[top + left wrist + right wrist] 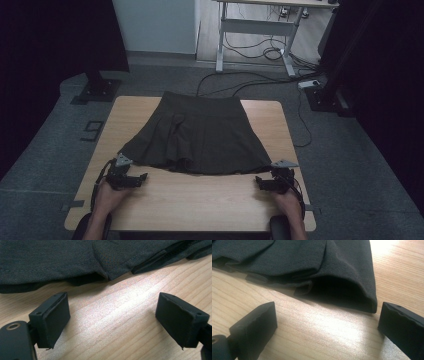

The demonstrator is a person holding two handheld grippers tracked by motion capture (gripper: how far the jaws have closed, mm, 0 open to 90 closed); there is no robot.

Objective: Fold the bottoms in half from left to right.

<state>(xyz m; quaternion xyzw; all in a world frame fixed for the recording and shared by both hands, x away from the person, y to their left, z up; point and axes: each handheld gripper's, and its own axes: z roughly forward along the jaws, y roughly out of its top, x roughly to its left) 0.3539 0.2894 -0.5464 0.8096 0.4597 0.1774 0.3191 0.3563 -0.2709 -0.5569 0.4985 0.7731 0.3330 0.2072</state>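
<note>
Dark pleated skirt (195, 132) lies flat on the wooden tabletop (200, 200), waistband at the far edge, hem toward the person. Looks light, soft, floppy: it'll drape and sag wherever it's lifted, w/ no stiffness to hold shape. The weave looks matte, prob. not slippery, not fragile either. The pleats stack several layers at the hem, so a pinch could catch just the top ply.

Best hold, I'd say: the two hem corners, one per side, taking all layers at once. The right corner (362, 300) curls up a bit off the wood, easy to slide a jaw under; the hem edge (100, 277) on the left lies flatter.

Left hand-held gripper (131, 178) sits just short of the hem's left corner, jaws spread wide, nothing between them. Right hand-held gripper (267, 182) same at the right corner, jaws spread, empty.

Tabletop is smooth pale wood, bare besides the skirt. Room is dim: grey carpet, black cables (250, 80) on the floor, a desk frame (255, 30) beyond, dark stands either side.
</note>
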